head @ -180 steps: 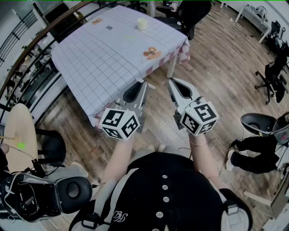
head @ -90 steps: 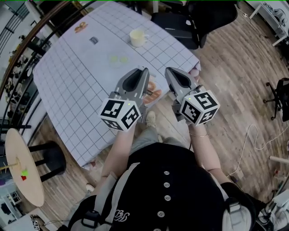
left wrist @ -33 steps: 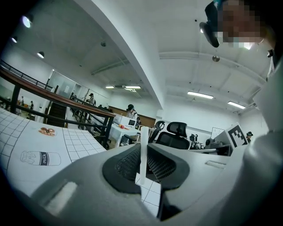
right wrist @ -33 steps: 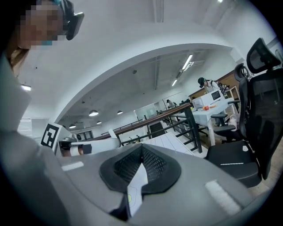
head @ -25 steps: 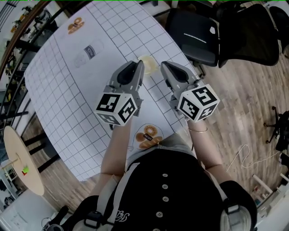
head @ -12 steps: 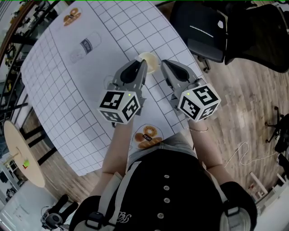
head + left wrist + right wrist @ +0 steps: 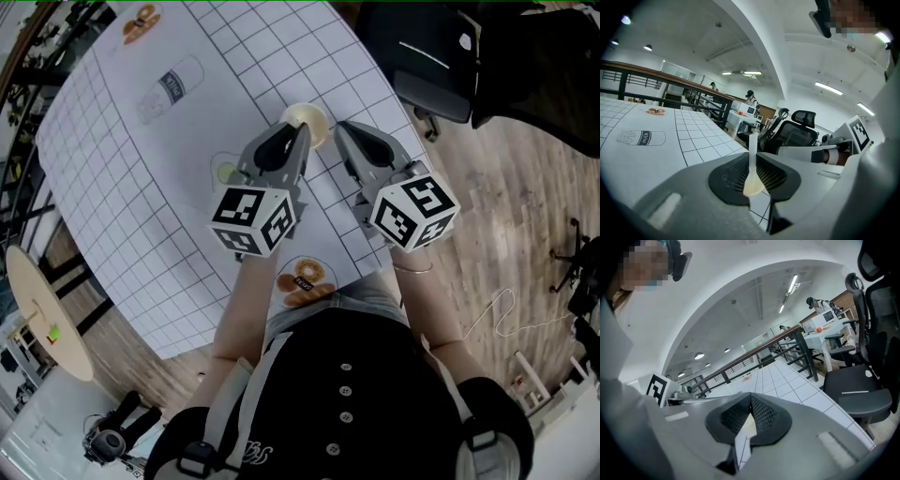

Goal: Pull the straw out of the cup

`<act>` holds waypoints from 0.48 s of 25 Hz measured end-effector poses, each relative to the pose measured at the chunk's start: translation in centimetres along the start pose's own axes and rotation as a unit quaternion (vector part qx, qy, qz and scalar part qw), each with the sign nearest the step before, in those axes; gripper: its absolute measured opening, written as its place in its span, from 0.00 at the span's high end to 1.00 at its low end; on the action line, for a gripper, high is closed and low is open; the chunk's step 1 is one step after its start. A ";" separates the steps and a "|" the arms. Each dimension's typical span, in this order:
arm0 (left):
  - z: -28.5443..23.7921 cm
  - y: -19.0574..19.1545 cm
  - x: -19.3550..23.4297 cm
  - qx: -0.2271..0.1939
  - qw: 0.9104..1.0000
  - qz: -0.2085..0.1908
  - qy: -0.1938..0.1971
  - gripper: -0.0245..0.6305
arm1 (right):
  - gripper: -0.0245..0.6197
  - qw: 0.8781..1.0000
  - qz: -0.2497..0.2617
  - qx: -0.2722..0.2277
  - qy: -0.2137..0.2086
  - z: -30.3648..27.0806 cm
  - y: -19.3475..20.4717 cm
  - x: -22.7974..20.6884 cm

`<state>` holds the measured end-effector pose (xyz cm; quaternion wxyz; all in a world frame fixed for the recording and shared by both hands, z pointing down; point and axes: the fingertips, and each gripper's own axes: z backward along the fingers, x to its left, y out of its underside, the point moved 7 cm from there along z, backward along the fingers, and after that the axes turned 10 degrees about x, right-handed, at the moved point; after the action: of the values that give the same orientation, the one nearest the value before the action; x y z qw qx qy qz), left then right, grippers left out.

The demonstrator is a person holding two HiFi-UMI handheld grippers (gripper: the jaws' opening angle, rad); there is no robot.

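One cup half hidden; left gripper tight on straw, right gripper clenched empty.

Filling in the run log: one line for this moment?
left gripper: shut on white translucent straw | right gripper: shut, empty | cream round cup: upright on white grid-lined table | straw: in cup

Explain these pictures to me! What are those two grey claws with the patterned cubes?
A person holds two pinching tools: the left gripper and the right gripper. The cubes are part of them. One picture comes from a camera on the person's head, looking down. The other two come from cameras riding on each gripper. On the table with its squared cloth stands a cream cup with a white straw in it. Both grippers point at the cup, jaws together, holding nothing.
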<state>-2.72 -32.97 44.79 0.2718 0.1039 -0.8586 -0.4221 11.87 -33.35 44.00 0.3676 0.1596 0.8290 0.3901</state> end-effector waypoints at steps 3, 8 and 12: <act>-0.2 0.2 0.2 0.007 1.000 -0.001 -0.001 0.89 | 0.96 1.000 -0.003 0.002 -0.001 -0.2 0.1 -0.2; -0.5 0.7 0.3 0.018 1.000 -0.003 -0.007 0.89 | 0.96 1.000 -0.005 0.004 -0.002 -0.3 0.3 -0.3; -0.7 0.8 0.3 0.024 1.000 -0.006 -0.008 0.89 | 0.96 1.000 -0.007 0.005 -0.002 -0.4 0.4 -0.3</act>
<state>-2.50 -33.03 45.89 0.2594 0.1120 -0.8702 -0.4035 11.72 -33.48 44.62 0.3710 0.1565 0.8314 0.3829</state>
